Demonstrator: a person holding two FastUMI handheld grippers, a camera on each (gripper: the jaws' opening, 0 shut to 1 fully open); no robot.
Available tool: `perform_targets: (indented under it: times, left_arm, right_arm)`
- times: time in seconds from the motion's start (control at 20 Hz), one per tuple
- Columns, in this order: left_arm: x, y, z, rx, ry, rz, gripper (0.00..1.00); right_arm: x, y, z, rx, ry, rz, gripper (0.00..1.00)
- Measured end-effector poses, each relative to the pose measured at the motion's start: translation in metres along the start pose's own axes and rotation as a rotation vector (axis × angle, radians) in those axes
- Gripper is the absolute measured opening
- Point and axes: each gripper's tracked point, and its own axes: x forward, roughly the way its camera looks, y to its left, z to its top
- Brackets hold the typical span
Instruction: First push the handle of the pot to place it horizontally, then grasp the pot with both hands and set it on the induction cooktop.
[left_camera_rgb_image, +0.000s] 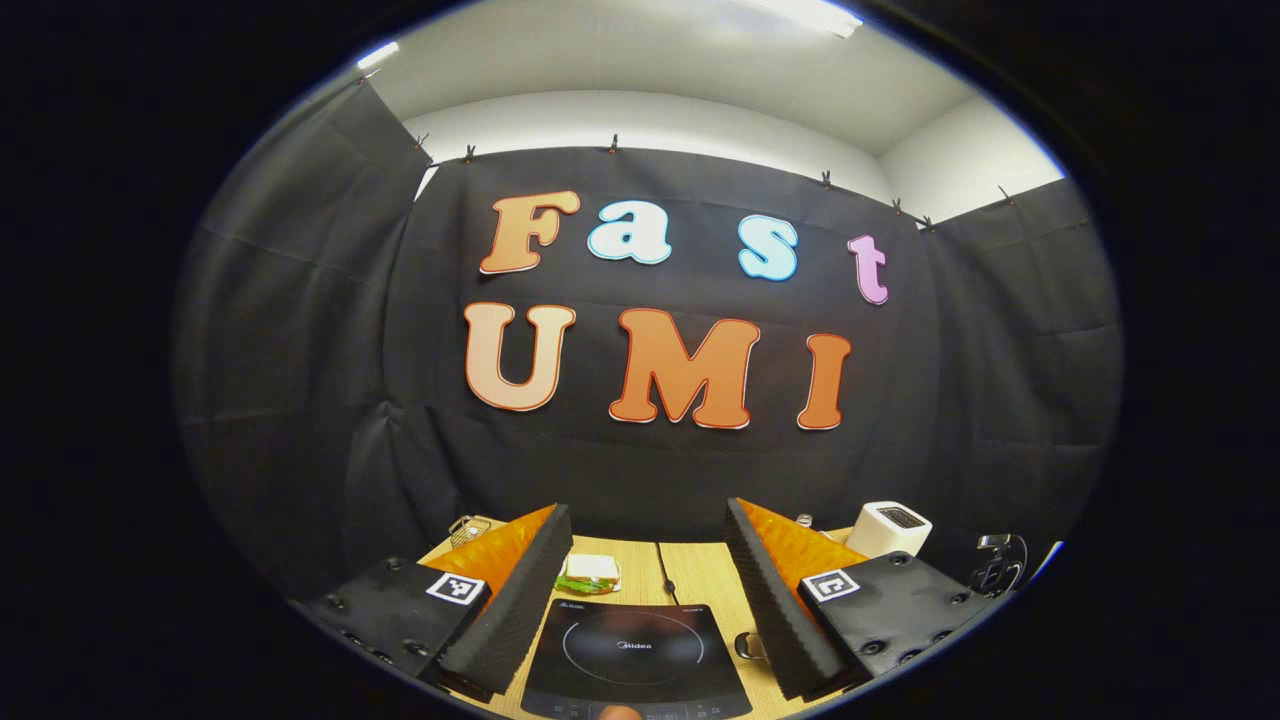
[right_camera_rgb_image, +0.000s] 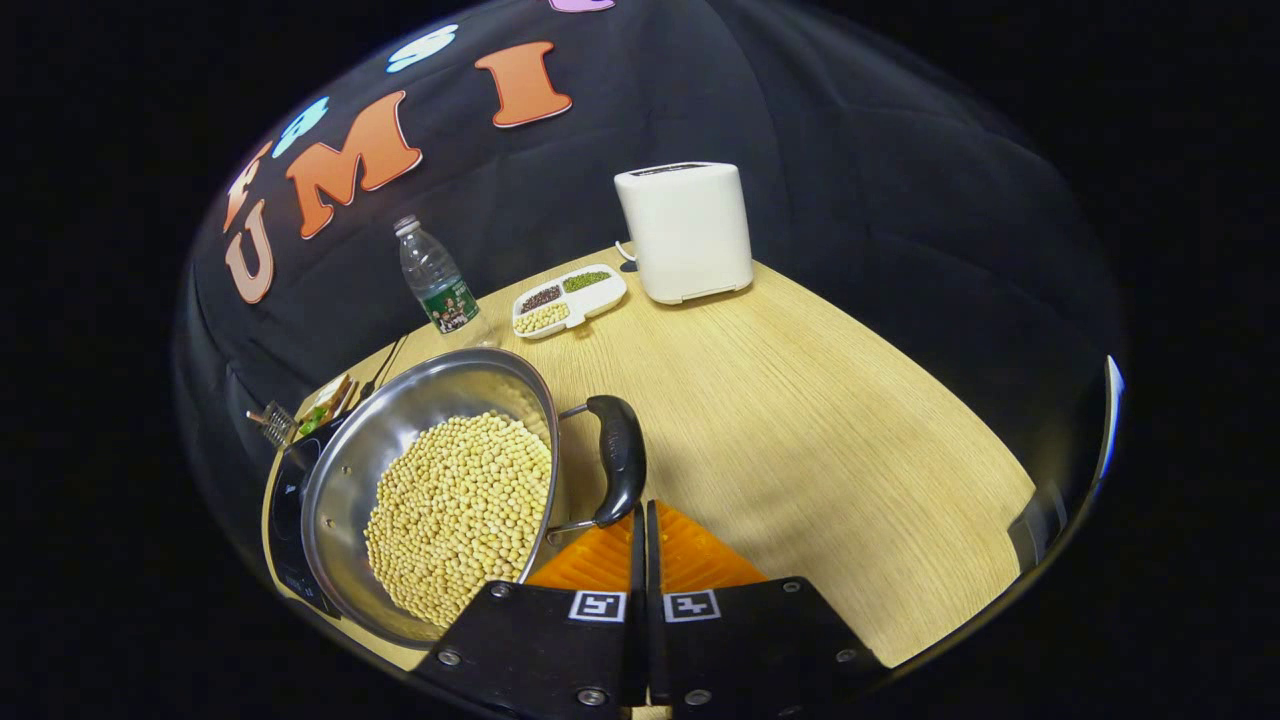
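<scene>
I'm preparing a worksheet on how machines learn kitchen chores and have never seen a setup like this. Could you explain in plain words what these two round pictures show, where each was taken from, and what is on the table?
No robot here: a person holds a two-finger gripper in each hand, and each carries a fisheye camera looking along its fingers. In the left gripper view, the left gripper is open above an induction cooktop on a wooden table. In the right gripper view, the right gripper is shut, holding nothing, its tips at the black handle of a steel pot full of soybeans. Behind stand a water bottle, a divided dish of beans and a white appliance.
</scene>
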Motion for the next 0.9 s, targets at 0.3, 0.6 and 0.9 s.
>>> perform_targets:
  times: [0.3, 0.6, 0.9]
  left_arm:
    - [0.002, -0.004, -0.002, 0.010, 0.003, -0.003, 0.97]
    - [0.003, -0.011, -0.006, 0.012, 0.012, -0.012, 0.97]
    - [0.004, -0.012, -0.010, 0.009, 0.018, -0.016, 0.97]
  right_arm:
    - [0.012, 0.002, 0.008, 0.001, 0.005, -0.002, 0.00]
    - [0.023, 0.001, 0.015, -0.011, 0.009, -0.011, 0.00]
    - [0.031, 0.001, 0.018, -0.007, 0.023, -0.010, 0.00]
